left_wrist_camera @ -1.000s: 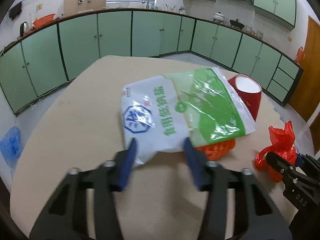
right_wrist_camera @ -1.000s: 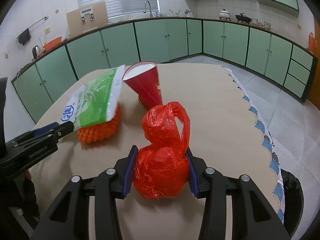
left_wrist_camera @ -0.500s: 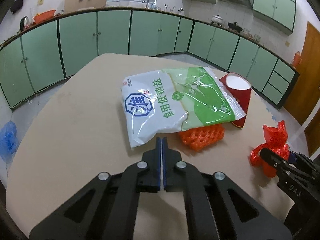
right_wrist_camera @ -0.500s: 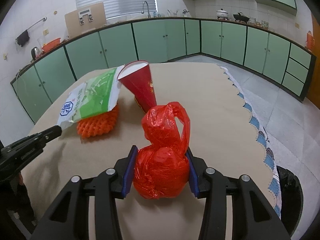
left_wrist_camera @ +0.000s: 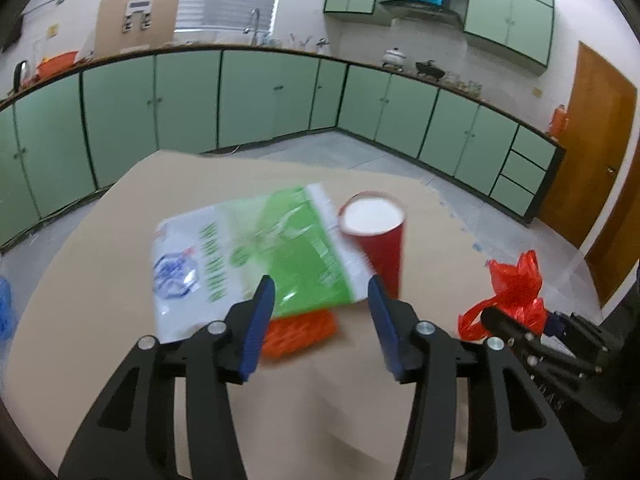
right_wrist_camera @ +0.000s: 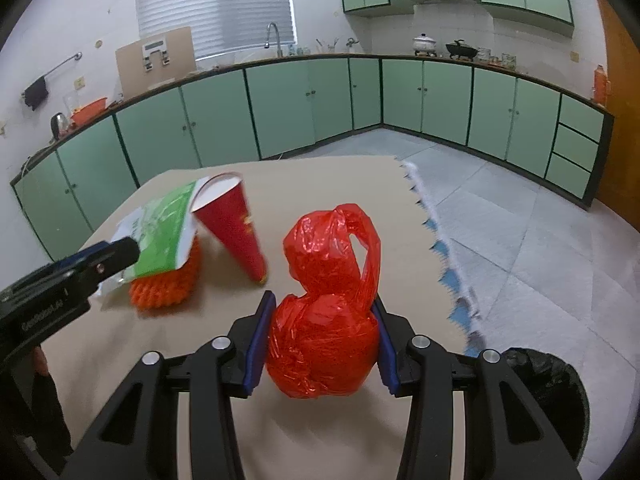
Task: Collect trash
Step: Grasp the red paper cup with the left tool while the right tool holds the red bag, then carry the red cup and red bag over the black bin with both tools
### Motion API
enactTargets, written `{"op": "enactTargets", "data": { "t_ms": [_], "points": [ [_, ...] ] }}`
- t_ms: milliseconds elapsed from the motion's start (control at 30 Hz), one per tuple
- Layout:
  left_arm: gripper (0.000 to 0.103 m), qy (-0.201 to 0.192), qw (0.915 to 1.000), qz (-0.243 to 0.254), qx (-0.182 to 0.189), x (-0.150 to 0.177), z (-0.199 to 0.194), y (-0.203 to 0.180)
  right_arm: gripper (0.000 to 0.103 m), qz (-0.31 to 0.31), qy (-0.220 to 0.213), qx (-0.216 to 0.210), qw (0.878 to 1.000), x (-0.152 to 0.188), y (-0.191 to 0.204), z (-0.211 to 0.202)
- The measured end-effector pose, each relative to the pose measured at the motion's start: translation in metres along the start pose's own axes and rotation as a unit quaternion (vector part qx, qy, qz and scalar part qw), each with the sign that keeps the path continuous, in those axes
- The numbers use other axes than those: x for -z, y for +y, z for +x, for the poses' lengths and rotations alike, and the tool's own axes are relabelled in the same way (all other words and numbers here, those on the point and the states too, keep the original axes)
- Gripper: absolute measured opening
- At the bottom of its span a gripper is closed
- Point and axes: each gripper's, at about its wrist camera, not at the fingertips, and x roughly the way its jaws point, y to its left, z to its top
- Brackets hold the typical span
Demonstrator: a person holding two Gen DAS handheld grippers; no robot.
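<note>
Nearest the right wrist camera, the right hand-held gripper [right_wrist_camera: 322, 344] is clamped on a knotted red plastic bag [right_wrist_camera: 326, 316] over the tan bench [right_wrist_camera: 320, 184]. Beside it, the left hand-held gripper [left_wrist_camera: 322, 308] has just been opening; its blue pads [left_wrist_camera: 260, 316] stand apart with nothing pressed between them. Just beyond lies a green-and-white salt packet [left_wrist_camera: 248, 256] resting on an orange foam net [left_wrist_camera: 300, 330], with a tipped red paper cup [left_wrist_camera: 378, 236] touching the packet's far edge. Farther back run green cabinets [left_wrist_camera: 180, 100].
</note>
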Motion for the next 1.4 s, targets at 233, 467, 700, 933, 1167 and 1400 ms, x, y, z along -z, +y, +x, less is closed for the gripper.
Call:
{"op": "enactTargets", "data": {
  "t_ms": [233,467,700,933,1167,1400],
  "points": [
    [0.059,-0.005,0.9999,0.012,0.01,-0.017,0.028,-0.031,0.045,0.005,-0.015,0.013,1.0,-0.017,-0.025,0.002],
    [0.071,0.012,0.9997,0.016,-0.012,-0.03,0.062,-0.047,0.045,0.016,-0.025,0.014,0.999,-0.025,-0.045,0.006],
    [0.076,0.037,0.999,0.012,-0.024,-0.029,0.082,-0.047,0.045,0.024,-0.019,0.008,1.0,-0.023,-0.055,0.015],
    [0.039,0.058,0.998,0.012,-0.022,-0.019,0.094,-0.048,0.045,0.023,-0.009,0.0,1.0,-0.021,-0.053,0.024],
    [0.024,0.051,0.9986,0.011,-0.008,-0.009,0.089,-0.044,0.045,0.013,-0.004,-0.004,1.0,-0.018,-0.045,0.027],
    [0.024,0.028,0.9995,0.001,0.014,-0.002,0.064,-0.035,0.045,0.011,-0.003,-0.006,1.0,-0.018,-0.043,0.028]
  ]
}}
